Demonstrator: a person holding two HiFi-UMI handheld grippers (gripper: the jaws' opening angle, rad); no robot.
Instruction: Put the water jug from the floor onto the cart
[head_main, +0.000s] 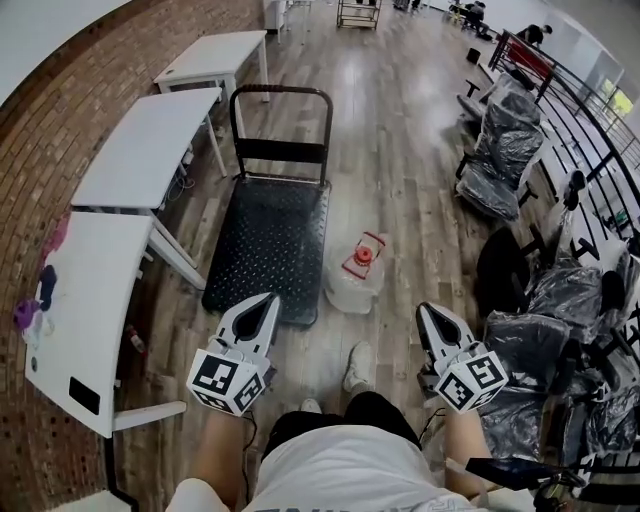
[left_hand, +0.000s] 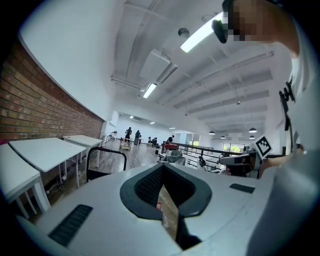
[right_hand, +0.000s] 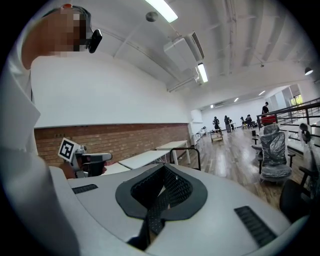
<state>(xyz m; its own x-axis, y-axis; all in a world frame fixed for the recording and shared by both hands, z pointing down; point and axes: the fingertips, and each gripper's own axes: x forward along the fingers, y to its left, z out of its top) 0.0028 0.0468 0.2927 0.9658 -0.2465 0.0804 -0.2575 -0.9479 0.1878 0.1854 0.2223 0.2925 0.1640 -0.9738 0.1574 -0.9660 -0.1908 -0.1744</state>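
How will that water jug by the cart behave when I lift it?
The water jug looks bulky and translucent, so it is likely heavy if filled, with walls that may flex. It stands upright on a wide base, so it probably won't tip easily.

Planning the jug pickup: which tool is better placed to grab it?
Left, probably: the left tool is open and aimed at the jug; the right tool is shut, similarly near.

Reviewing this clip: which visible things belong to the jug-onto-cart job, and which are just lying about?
Job in hand:
- water jug, on the floor beside the cart
- left gripper and right gripper, both short of the jug

Lying about:
- white tables
- plastic-wrapped chairs
- purple items on the nearest table
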